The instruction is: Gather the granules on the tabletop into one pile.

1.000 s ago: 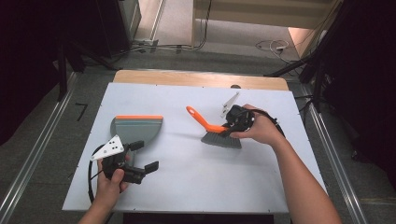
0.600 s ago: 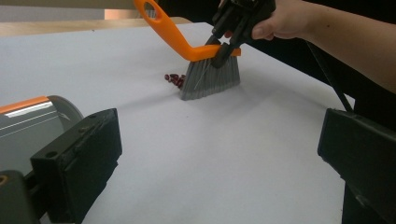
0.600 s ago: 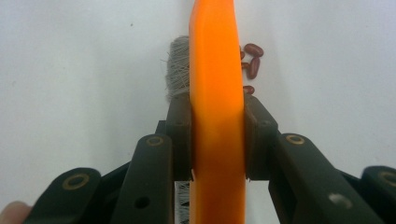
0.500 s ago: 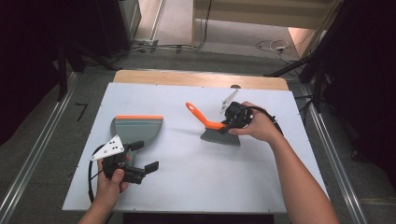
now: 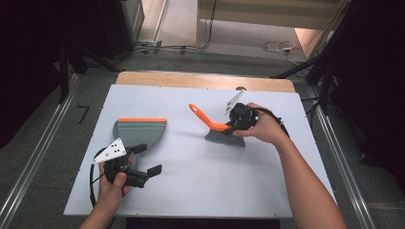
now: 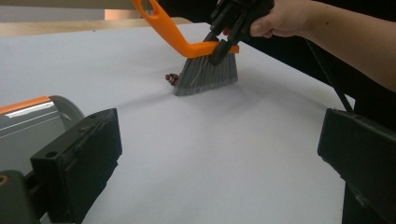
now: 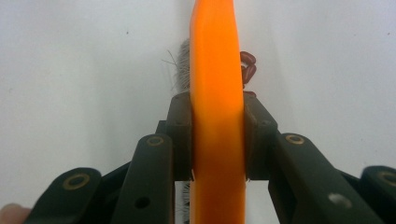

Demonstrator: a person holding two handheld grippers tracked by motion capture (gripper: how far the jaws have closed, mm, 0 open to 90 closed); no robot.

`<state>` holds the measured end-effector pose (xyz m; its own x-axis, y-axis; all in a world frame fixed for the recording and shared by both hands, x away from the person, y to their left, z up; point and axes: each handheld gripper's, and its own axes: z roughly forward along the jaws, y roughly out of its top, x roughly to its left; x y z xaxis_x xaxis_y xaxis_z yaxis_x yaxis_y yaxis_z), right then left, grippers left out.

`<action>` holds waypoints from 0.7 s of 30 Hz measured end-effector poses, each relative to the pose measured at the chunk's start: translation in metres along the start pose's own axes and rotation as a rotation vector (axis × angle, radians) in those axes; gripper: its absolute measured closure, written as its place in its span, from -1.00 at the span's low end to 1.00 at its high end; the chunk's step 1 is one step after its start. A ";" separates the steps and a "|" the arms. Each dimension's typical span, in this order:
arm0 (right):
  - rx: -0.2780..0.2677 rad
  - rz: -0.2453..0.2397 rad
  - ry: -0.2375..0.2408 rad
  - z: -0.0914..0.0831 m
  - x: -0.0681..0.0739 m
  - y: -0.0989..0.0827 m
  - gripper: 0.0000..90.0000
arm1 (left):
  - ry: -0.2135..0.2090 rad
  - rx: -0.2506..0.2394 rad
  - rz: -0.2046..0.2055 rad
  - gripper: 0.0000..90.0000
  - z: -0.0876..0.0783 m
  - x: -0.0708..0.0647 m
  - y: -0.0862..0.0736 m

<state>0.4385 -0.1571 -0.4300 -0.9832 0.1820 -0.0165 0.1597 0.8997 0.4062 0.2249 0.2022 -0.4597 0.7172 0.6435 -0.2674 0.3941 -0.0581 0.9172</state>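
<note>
Nearest, the left gripper (image 5: 145, 169) hovers with jaws wide apart and empty, just beside the dustpan (image 5: 139, 132), likely ready to steady it; farther off, the right gripper (image 5: 235, 125) is clamped on the brush (image 5: 217, 131), bristles resting on the table (image 5: 191, 181) against small red beans (image 6: 173, 78), seemingly set for sweeping toward the pan.
</note>
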 end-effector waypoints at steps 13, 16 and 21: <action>-0.054 0.076 -0.098 -0.039 0.009 -0.006 0.51 | -0.002 -0.003 -0.003 -0.99 0.000 0.000 0.000; -0.057 0.148 -0.173 -0.045 0.009 -0.013 0.51 | 0.001 -0.005 -0.003 -0.99 -0.001 0.000 0.001; -0.071 0.427 -0.309 -0.045 0.016 -0.032 0.51 | 0.002 -0.004 -0.004 -0.99 -0.001 0.000 0.001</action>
<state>0.4142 -0.2009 -0.4021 -0.7582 0.6442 -0.1008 0.5230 0.6931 0.4962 0.2246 0.2030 -0.4588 0.7147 0.6450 -0.2706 0.3946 -0.0524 0.9174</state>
